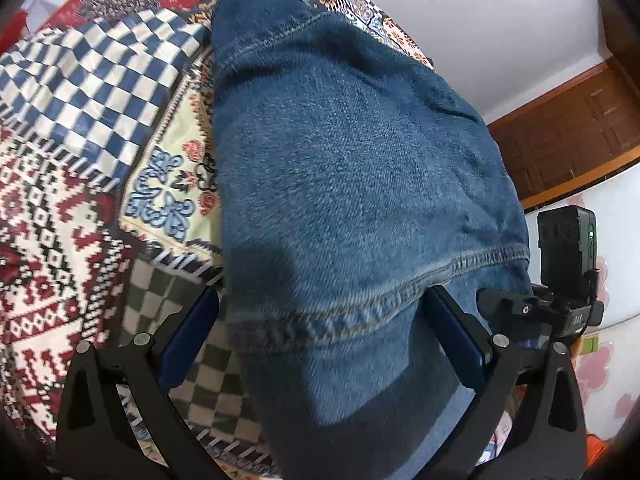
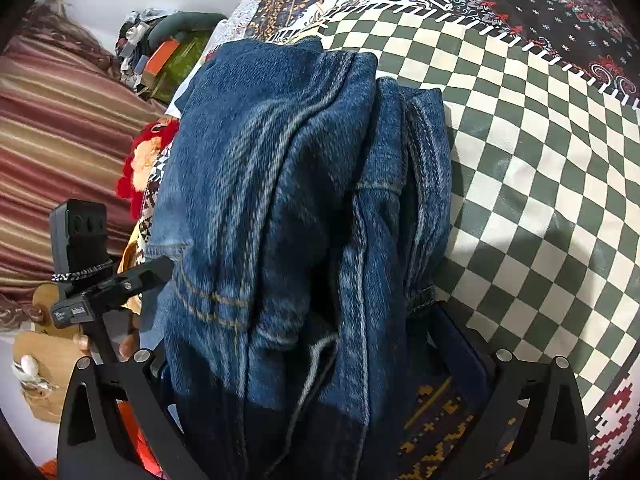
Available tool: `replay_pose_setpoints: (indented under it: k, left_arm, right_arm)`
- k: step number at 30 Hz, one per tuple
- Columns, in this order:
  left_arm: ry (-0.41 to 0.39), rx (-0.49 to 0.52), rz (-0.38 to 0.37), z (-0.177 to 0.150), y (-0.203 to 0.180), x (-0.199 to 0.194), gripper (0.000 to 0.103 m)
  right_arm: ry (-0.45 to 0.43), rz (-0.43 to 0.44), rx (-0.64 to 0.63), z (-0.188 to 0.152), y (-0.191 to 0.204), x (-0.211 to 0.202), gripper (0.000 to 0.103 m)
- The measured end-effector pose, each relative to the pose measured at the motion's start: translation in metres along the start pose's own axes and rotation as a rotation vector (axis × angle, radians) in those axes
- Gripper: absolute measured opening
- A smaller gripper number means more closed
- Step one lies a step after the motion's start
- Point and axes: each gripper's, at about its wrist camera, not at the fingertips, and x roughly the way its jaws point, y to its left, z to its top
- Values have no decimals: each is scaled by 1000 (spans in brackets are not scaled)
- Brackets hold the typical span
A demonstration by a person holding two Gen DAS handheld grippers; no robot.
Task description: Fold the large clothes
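1. Blue jeans (image 1: 352, 184) lie between the wide fingers of the left tool (image 1: 320, 312).
2. Right tool (image 2: 320, 344), also wide, has bunched layers between its fingers.
3. Jeans look folded, bundled on the patterned bedspread (image 2: 540, 160) toward 12 o'clock; smoothing seems left.

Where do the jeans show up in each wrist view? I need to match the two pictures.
Left wrist: the jeans fill the centre, running from top middle down between the left tongs.
Right wrist: the jeans lie bunched in the centre-left, reaching down between the right tongs.
Shared landmark: the green-and-white checkered patch of the bedspread.
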Motion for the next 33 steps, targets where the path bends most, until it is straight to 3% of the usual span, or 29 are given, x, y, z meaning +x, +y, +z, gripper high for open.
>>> replay_pose_setpoints:
  k: [7,12,14,19,28,33]
  left_arm:
    - [10,-9,-11,5,-14,13,102]
    - [-24,34,8,0,-19,-4,85]
    - [-44,40,37,-2,-24,-13,80]
    - [-94,77,67,-10,-44,-42,65]
    - [-240,125,85,-27,-66,-138,63]
    - [-303,114,103,-32,-59,-186,63]
  right_arm:
    - [-27,0,9,5,12,7,102]
    - [-54,35,5,3,15,3,84]
    - [-60,38,-9,0,16,-3,72]
    - [-80,32,-55,-6,31,-21,58]
    - [-152,55,-131,-14,97,-64,56]
    - [-171,81,-179,-21,145,-70,56]
